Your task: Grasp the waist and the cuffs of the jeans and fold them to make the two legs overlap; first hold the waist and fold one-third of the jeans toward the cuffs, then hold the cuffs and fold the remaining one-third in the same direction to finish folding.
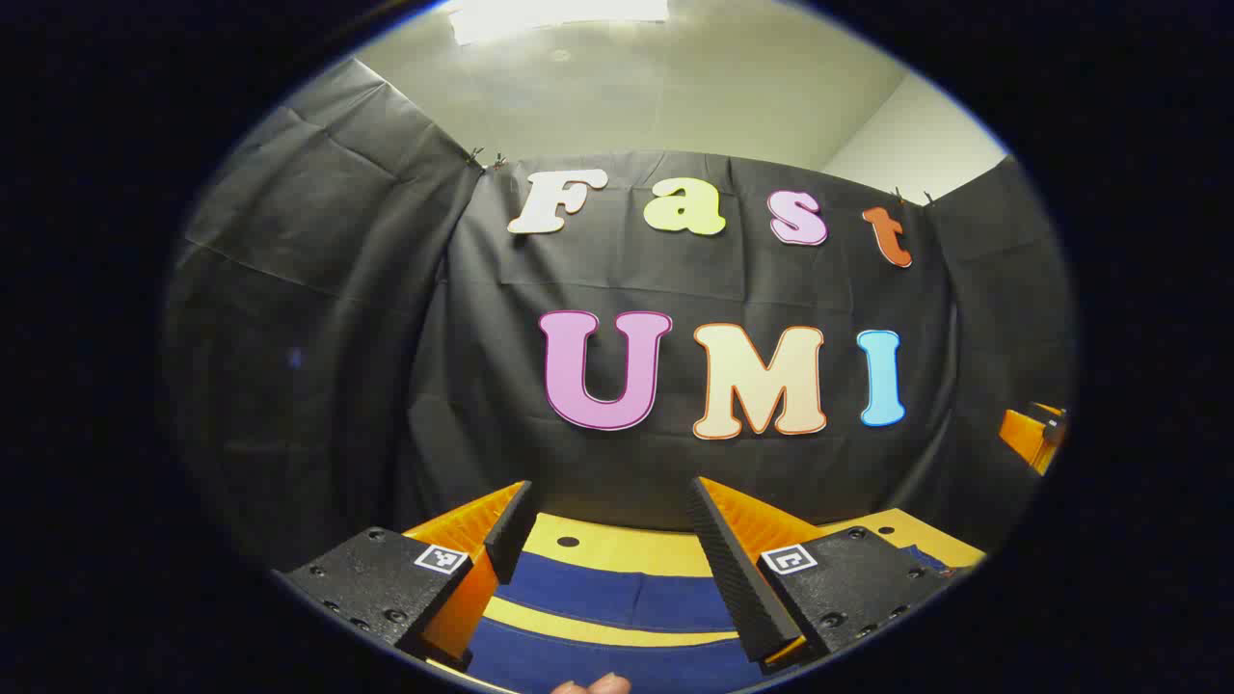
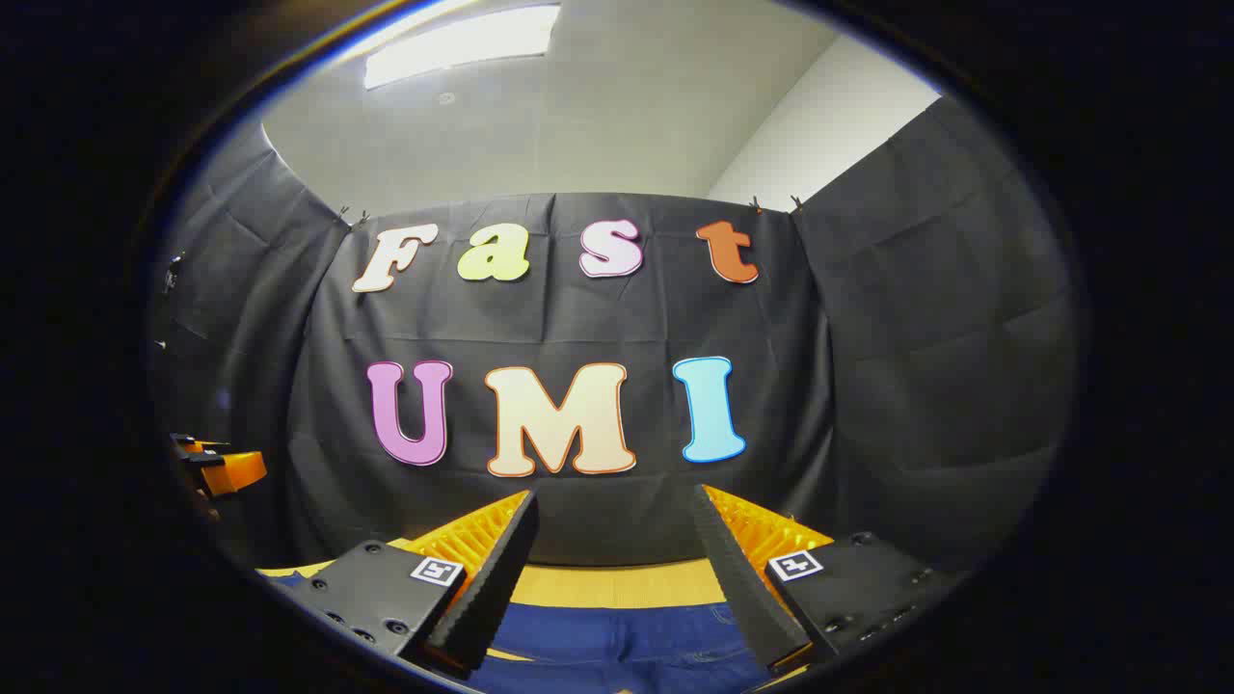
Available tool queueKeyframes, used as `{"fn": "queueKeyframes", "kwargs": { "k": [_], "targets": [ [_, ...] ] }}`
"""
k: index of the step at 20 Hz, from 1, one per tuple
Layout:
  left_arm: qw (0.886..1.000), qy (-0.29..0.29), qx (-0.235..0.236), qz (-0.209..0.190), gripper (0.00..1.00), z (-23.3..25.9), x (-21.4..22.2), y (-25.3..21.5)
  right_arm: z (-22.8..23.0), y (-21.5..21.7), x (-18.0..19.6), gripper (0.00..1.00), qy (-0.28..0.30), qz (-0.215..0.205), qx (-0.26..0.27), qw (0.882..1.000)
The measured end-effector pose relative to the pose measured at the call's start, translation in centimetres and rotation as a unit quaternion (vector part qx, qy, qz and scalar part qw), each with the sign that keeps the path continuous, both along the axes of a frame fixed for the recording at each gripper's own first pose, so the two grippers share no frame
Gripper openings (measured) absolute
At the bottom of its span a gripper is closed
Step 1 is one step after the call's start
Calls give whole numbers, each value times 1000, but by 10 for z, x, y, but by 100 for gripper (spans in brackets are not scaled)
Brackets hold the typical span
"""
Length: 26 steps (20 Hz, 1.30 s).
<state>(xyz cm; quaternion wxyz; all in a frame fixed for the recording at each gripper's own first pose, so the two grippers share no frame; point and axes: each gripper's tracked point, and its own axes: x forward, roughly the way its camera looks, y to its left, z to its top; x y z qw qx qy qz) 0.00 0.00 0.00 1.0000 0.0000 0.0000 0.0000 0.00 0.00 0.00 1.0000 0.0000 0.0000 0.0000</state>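
Observation:
The dark blue jeans (image 1: 617,598) lie flat on the yellow table (image 1: 617,549), low in the left gripper view, with a yellow strip of table showing between two bands of denim. My left gripper (image 1: 610,487) is held open above them, nothing between its fingers. In the right gripper view the jeans (image 2: 617,636) again lie on the table (image 2: 617,583) just below my right gripper (image 2: 614,493), which is also open and holds nothing. Both grippers point level at the back wall, apart from the cloth.
The right gripper (image 1: 1032,434) shows at the far right edge of the left gripper view, and the left gripper (image 2: 217,467) at the left edge of the right gripper view. A person's fingertip (image 1: 593,684) peeks in at the bottom. The black cloth wall stands behind the table.

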Motion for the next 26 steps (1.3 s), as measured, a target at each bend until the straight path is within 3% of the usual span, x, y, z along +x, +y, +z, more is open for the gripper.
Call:
{"fn": "queueKeyframes", "kwargs": {
  "k": [22, 26],
  "targets": [
    [999, 28, 35, -16, 93, -25, -11, 14, -4, 17, -10, 99, 12, 10, -14, 1000],
    [993, 59, 93, -52, 96, -50, -17, 27, -16, 21, -15, 97, 21, 10, -17, 1000]
  ]
}}
